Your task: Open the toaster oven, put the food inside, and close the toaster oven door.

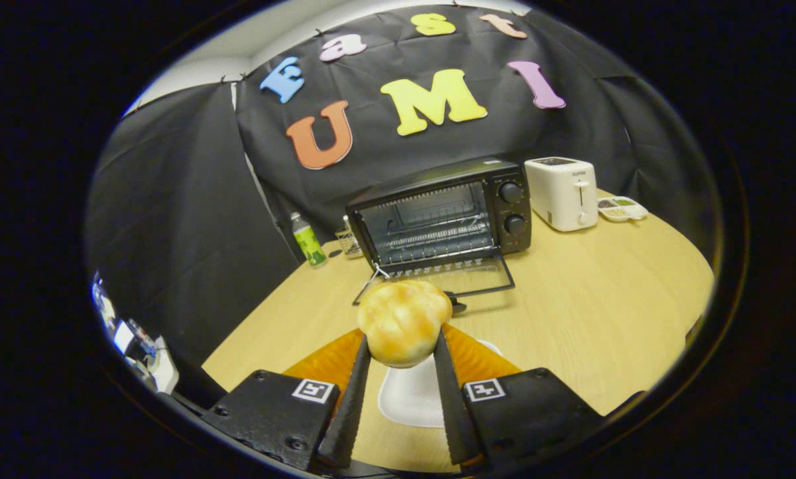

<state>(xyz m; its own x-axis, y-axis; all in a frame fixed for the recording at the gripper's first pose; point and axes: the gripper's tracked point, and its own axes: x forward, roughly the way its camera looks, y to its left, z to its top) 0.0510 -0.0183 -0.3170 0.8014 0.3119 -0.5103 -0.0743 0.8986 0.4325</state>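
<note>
Gripper: the gripper [401, 356] is clamped on the bread roll [403, 322], both fingers pressing its sides.
Food: the roll is lifted above a white plate [408, 399], in front of the toaster oven [441, 213].
Oven: door [468, 278] folded down flat on the worktop [591, 299], cavity and rack exposed.
Key relation: the cavity lies straight ahead of the roll and beyond the door, so I judge a forward carry over the door comes next.
Neighbours: white toaster [563, 193] right of the oven, small dish [621, 208] past it; bottle [309, 241] to the oven's left.
Writing: small print on the toaster, too small to read surely.
</note>
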